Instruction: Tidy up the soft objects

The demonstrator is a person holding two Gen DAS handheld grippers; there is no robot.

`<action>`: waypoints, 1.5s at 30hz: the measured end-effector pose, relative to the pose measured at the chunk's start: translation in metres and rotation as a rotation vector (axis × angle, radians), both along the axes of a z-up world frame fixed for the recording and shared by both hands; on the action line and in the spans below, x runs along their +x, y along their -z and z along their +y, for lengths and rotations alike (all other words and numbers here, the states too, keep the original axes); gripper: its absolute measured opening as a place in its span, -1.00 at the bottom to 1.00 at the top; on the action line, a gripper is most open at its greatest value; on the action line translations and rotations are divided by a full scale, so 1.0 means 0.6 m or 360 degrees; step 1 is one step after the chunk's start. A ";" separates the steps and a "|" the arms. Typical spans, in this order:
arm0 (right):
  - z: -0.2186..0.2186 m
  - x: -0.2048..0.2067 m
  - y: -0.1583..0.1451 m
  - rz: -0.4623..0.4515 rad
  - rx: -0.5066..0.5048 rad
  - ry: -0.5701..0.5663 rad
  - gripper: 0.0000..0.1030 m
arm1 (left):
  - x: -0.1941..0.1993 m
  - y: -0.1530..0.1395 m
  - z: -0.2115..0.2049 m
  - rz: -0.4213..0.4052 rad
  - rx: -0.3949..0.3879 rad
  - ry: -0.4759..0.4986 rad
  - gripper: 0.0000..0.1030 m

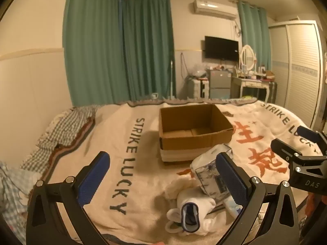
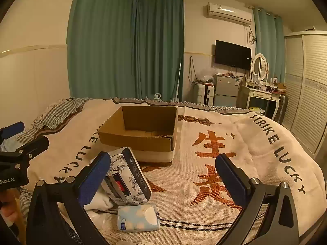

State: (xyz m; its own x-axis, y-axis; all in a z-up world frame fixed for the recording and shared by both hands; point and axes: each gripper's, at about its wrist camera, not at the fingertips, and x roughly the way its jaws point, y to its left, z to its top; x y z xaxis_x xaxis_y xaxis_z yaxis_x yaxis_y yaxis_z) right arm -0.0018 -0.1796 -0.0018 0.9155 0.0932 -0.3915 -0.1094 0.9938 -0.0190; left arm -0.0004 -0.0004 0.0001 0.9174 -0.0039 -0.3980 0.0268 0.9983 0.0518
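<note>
Snagging is your main risk: the floral-printed soft tissue pack [image 2: 126, 175], the pale blue pocket tissue packet [image 2: 138, 217] and the white rolled socks [image 1: 192, 210] lie bunched together before the open brown cardboard box [image 2: 141, 130] on the cream woven blanket [image 2: 204, 183], so one careless pinch could drag its neighbours. Your left gripper [image 1: 163, 175] and right gripper [image 2: 163, 175] hover tilted slightly downward, jaws spread wide, holding nothing.

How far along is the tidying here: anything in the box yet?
Nothing done: the cardboard box looks empty. Nothing in hand: left gripper and right gripper are open. Left: the floral tissue pack, small tissue pack and white socks lie on the blanket.
</note>
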 end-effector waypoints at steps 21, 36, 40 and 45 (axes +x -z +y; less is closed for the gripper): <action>0.004 0.001 0.000 0.0008 -0.0012 -0.0006 1.00 | 0.002 -0.008 0.008 -0.0003 -0.0010 -0.0004 1.00; 0.005 0.002 -0.001 0.0014 -0.0012 -0.0009 1.00 | 0.001 -0.007 0.009 -0.0002 -0.0008 -0.0008 1.00; 0.005 0.002 -0.001 0.0015 -0.0013 -0.0008 1.00 | 0.000 -0.007 0.009 -0.0004 -0.0007 -0.0008 1.00; 0.006 0.002 0.000 0.0016 -0.0014 -0.0009 1.00 | 0.001 -0.001 0.008 0.0003 -0.0002 -0.0010 1.00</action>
